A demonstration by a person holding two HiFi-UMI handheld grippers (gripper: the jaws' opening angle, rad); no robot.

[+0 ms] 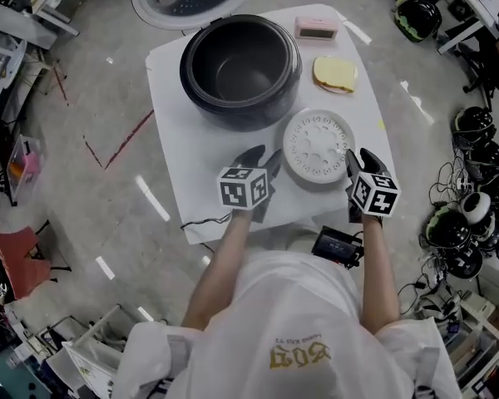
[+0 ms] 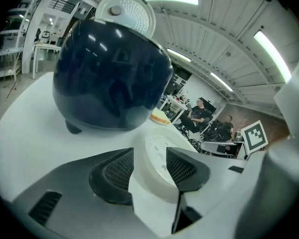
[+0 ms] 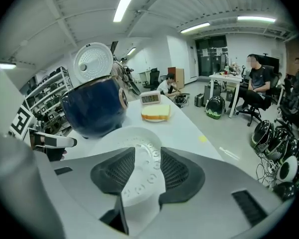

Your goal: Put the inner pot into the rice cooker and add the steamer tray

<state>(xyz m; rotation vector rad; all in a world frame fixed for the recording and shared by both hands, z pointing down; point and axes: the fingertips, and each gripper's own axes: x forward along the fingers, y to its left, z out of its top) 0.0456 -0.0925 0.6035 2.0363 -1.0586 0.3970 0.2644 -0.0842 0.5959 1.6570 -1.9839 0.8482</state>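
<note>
The steamer tray point(image 1: 318, 145) lies flat on the desk point(image 1: 191, 173), just in front of the rice cooker point(image 1: 233, 116). The inner pot point(image 1: 243, 73) seems already seated in it. The left gripper point(image 1: 262, 158) and right gripper point(image 1: 358, 161) flank the tray, jaws released and lined up on its rim without pressing. Close the 2 evenly on opposite edges, lift level, then lower it squarely.

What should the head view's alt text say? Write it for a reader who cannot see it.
Seen from above, a person holds the left tongs and right tongs, both open, on either side of a white steamer tray on a white table. Beyond the tray stands an open rice cooker, with bread and a pink clock beside it.
</note>
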